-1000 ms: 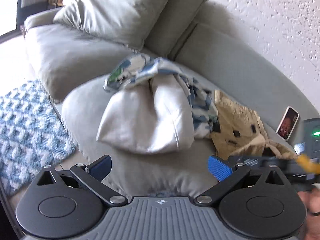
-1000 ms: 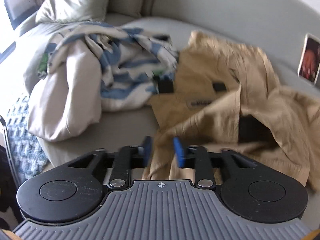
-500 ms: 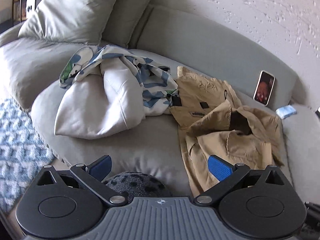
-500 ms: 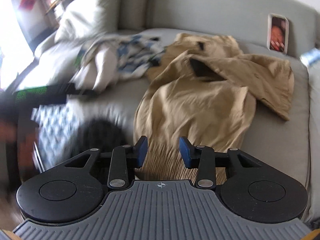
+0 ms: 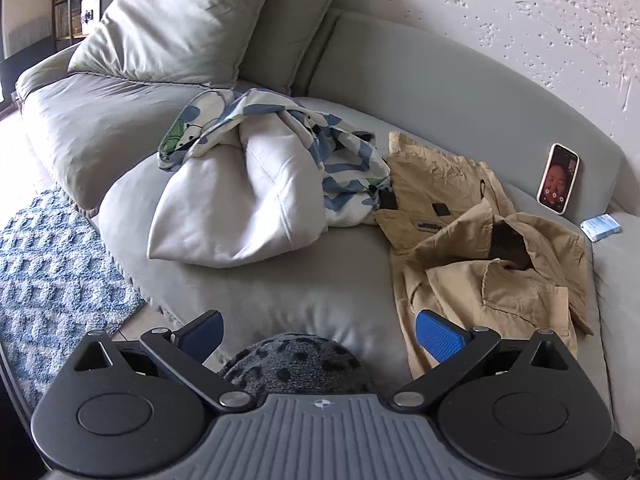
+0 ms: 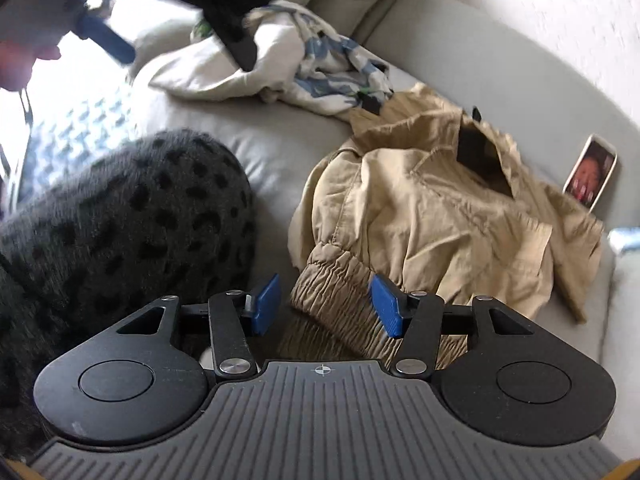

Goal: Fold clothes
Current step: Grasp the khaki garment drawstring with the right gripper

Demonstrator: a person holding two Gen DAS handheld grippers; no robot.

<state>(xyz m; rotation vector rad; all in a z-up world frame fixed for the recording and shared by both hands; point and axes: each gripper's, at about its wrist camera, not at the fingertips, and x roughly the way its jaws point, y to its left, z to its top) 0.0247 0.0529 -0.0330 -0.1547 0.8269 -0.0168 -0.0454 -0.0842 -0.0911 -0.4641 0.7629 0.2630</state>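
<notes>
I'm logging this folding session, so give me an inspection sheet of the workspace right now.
Surface: grey sofa, seat cushion partly bare in the middle.
Job's things: tan jacket crumpled at the right, its elastic hem in front of the right hand-held gripper; blue-and-white patterned garment bunched over a pale cushion.
Clutter: phone propped against the backrest, screen lit; small blue packet beside it.
Grippers: left hand-held gripper open, empty; right one open, not touching the hem.
Cables: nothing seen.
Surroundings: blue patterned rug, textured white wall, the person's dark spotted fleece knee.
</notes>
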